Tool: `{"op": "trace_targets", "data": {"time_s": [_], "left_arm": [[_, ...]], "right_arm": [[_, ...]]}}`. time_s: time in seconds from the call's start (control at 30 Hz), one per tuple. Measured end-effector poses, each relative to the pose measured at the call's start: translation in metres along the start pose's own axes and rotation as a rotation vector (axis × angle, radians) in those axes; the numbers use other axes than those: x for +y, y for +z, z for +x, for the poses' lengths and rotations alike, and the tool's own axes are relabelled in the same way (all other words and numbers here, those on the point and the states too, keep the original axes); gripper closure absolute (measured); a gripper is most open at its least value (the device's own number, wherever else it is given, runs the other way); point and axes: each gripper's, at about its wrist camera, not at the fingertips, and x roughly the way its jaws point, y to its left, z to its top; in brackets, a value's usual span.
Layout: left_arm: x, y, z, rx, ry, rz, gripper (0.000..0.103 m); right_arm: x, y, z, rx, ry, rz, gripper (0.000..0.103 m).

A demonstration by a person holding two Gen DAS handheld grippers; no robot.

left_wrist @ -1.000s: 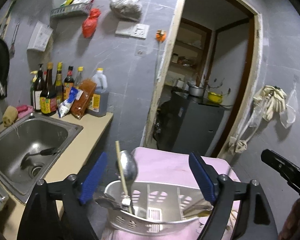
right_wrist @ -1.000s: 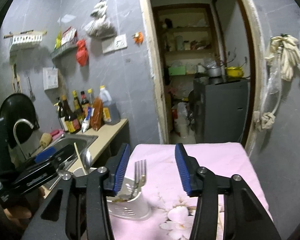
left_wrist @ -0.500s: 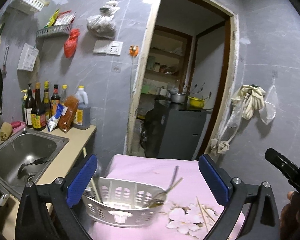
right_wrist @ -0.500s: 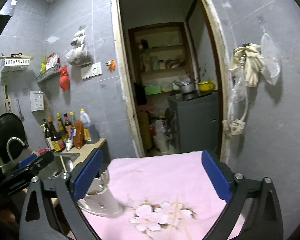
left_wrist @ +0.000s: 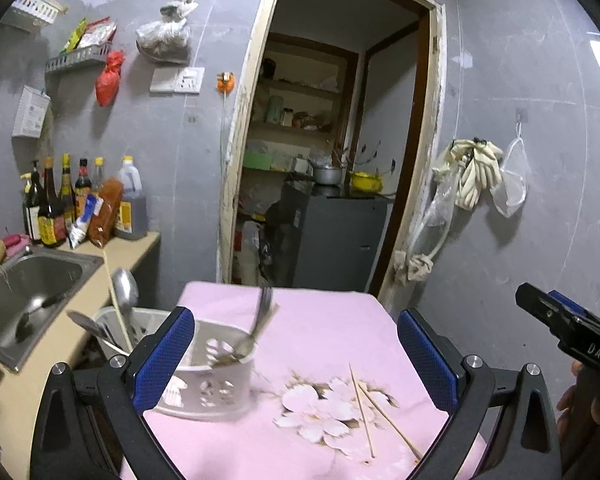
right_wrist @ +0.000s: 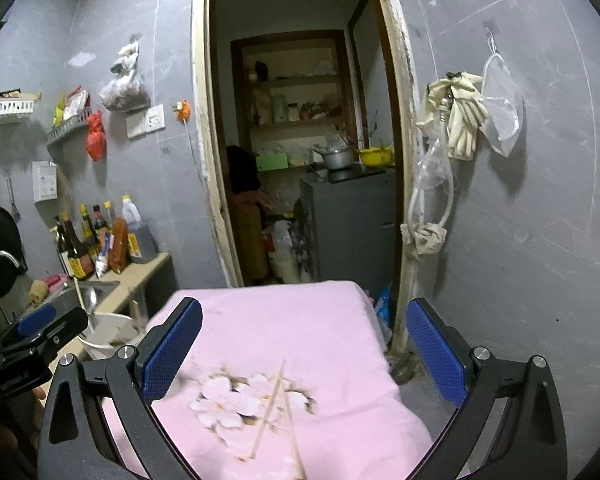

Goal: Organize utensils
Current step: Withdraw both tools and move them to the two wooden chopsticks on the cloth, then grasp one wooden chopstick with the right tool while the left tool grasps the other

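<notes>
Chopsticks (right_wrist: pixel 274 416) crossed on pink cloth (right_wrist: pixel 300 328), long axes pointing away.

Sauce bottles (left_wrist: pixel 64 204) by sink (left_wrist: pixel 24 292); gloves (left_wrist: pixel 476 172) on wall; pink cloth (left_wrist: pixel 320 320).

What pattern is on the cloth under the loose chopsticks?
Plain pink cloth with a white flower print under the chopsticks; clearest in the left wrist view.

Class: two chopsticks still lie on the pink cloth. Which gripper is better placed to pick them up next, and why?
Probably right: the right gripper is open with the chopsticks between its fingers; the left gripper is nearer the caddy.
</notes>
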Motion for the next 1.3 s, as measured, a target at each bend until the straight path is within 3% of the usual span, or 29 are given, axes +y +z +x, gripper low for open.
{"op": "trace_targets", "data": {"time_s": [0.2, 0.4, 0.7, 0.8, 0.93, 1.03, 1.1, 1.3], "left_arm": [[-0.016, -0.031, 0.030, 0.059, 0.005, -0.003, 0.001], [-0.022, -0.069, 0.074, 0.191, 0.000, 0.000, 0.001], [-0.011, -0.100, 0.121, 0.289, 0.011, -0.029, 0.001], [-0.008, -0.103, 0.130, 0.299, 0.021, -0.018, 0.002], [-0.008, -0.103, 0.141, 0.314, 0.024, 0.012, 0.008], [-0.009, -0.104, 0.145, 0.333, 0.008, 0.016, 0.014], [-0.010, -0.105, 0.148, 0.349, -0.008, 0.013, 0.021], [-0.022, -0.112, 0.165, 0.416, -0.113, 0.011, 0.044]], "right_arm": [[-0.023, -0.030, 0.029, 0.092, 0.002, -0.012, 0.003], [-0.046, -0.082, 0.080, 0.267, 0.022, -0.027, 0.003], [-0.038, -0.139, 0.138, 0.429, 0.125, -0.091, 0.004], [-0.022, -0.150, 0.153, 0.472, 0.169, -0.144, 0.012], [-0.004, -0.157, 0.168, 0.523, 0.183, -0.219, 0.031], [0.000, -0.156, 0.173, 0.534, 0.180, -0.219, 0.032], [-0.002, -0.155, 0.175, 0.541, 0.171, -0.204, 0.033], [-0.029, -0.154, 0.179, 0.555, 0.092, -0.130, 0.060]]}}
